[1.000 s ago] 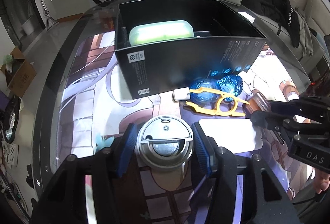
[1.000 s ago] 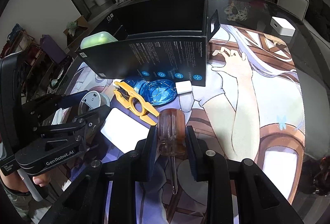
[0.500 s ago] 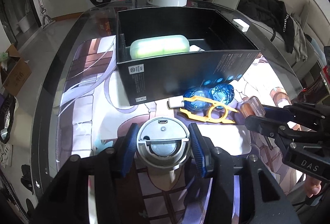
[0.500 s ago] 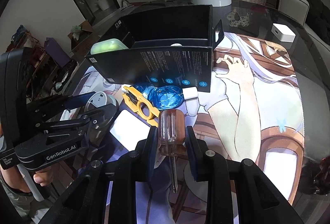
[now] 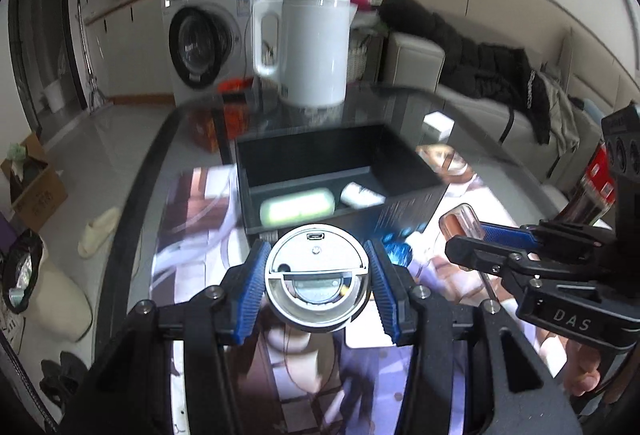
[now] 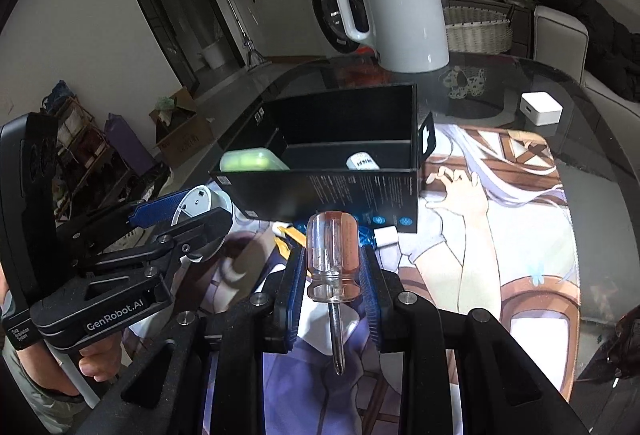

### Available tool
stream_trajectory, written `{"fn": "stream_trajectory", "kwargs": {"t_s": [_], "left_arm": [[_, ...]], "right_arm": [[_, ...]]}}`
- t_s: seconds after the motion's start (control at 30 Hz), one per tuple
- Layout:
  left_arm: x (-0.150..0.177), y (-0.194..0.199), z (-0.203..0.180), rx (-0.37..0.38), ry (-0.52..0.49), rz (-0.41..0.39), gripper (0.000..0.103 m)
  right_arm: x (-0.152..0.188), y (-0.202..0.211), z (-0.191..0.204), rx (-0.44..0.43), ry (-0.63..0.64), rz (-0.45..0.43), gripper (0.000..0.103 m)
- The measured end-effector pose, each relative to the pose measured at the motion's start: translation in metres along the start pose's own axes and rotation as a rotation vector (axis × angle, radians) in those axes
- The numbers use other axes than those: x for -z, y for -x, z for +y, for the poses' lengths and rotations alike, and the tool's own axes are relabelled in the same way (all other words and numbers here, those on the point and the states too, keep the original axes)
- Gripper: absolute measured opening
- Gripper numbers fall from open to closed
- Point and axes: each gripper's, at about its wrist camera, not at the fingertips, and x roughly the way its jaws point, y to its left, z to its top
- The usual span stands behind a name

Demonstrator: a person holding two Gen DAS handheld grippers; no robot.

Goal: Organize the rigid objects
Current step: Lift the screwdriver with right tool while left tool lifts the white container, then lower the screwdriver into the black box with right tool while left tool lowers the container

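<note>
Left gripper [image 5: 316, 285]: clamped on a round silver device [image 5: 317, 273], blue pads pressed against both of its sides; the device is held clear of the mat, in front of the box's near wall.
Right gripper [image 6: 331, 277]: clenched on a screwdriver [image 6: 331, 259], gripping the clear amber handle with the handle end pointing forward and the metal shaft pointing back toward the camera.
Mat [image 6: 500, 235]: printed anime picture covering the tabletop beneath both grippers.
White card [image 5: 370, 335]: flat on the mat just under the left gripper's right finger.
Yellow plastic tool [image 6: 294, 235]: on the mat between the screwdriver handle and the box, partly hidden by the handle.
Blue crinkled wrapper [image 5: 394, 249]: against the box's near wall, mostly hidden by the held device and the right gripper.
Small white adapter [image 6: 386, 236]: on the mat, touching or just beside the box's near wall.
Black box [image 6: 340, 191]: open-topped, standing on the mat directly ahead of both grippers, its near wall between the held things and its inside.
Green case [image 5: 297, 205]: lying inside the box at its left end.
White tube [image 6: 362, 161]: lying inside the box, right of the green case.
White cube [image 6: 541, 108]: on the dark glass table [image 6: 600, 139], well apart to the right.
White kettle [image 6: 396, 11]: upright on the table behind the box.
Washing machine [image 5: 208, 43]: against the far wall, beyond the table.
</note>
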Motion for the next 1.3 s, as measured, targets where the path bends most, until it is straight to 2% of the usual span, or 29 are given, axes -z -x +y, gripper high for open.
{"fn": "stream_trajectory", "kwargs": {"t_s": [0.2,0.47,0.6,0.7,1.0,1.3], "left_arm": [[-0.011,0.028,-0.004,-0.012,-0.02,-0.172,0.048],[-0.014,0.05,-0.002,-0.027,-0.005,-0.3,0.048],[-0.014,0.056,-0.003,-0.025,-0.009,-0.341,0.048],[-0.016,0.057,-0.002,-0.023,-0.006,-0.347,0.048],[-0.023,0.046,-0.003,-0.023,0.016,-0.324,0.048],[-0.046,0.009,0.011,-0.021,0.079,-0.289,0.048]], "right_arm": [[-0.005,0.036,0.019,0.066,0.062,-0.193,0.027],[0.008,0.084,0.052,0.142,0.185,-0.449,0.027],[0.017,0.098,0.066,0.148,0.237,-0.532,0.027],[0.018,0.104,0.071,0.14,0.251,-0.553,0.027],[0.005,0.104,0.065,0.121,0.199,-0.52,0.027],[-0.027,0.074,0.057,0.092,0.178,-0.506,0.027]]}}
